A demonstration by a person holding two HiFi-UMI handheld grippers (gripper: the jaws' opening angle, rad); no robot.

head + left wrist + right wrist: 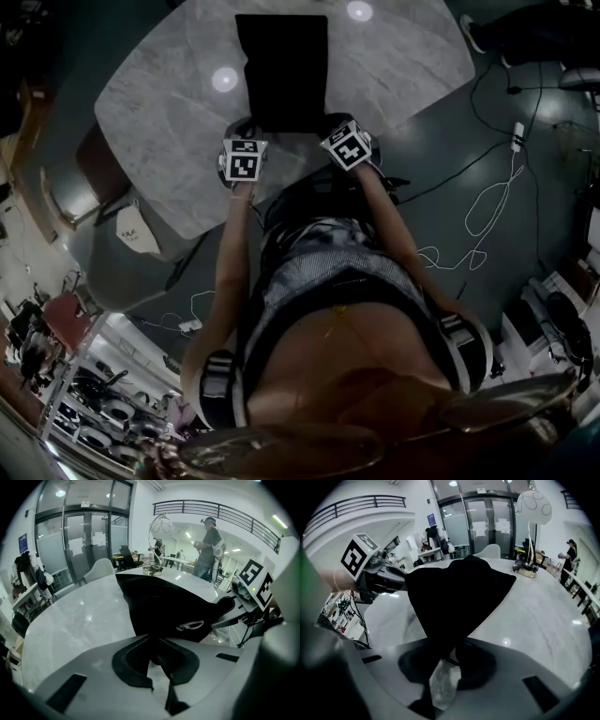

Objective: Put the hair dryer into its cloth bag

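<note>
A black cloth bag lies on the grey marble table, its near edge toward me. My left gripper is at the bag's near left corner, jaws shut on the cloth edge. At the near right corner my right gripper has a fold of the bag running down between its pads, which pinch it. The bag rises in a hump between the two grippers, with a small white mark on its side. No hair dryer shows in any view.
A wire-globe lamp stands on the table's far side. A chair sits at the table's left. Cables and a power strip trail over the floor on the right. A person stands beyond the table.
</note>
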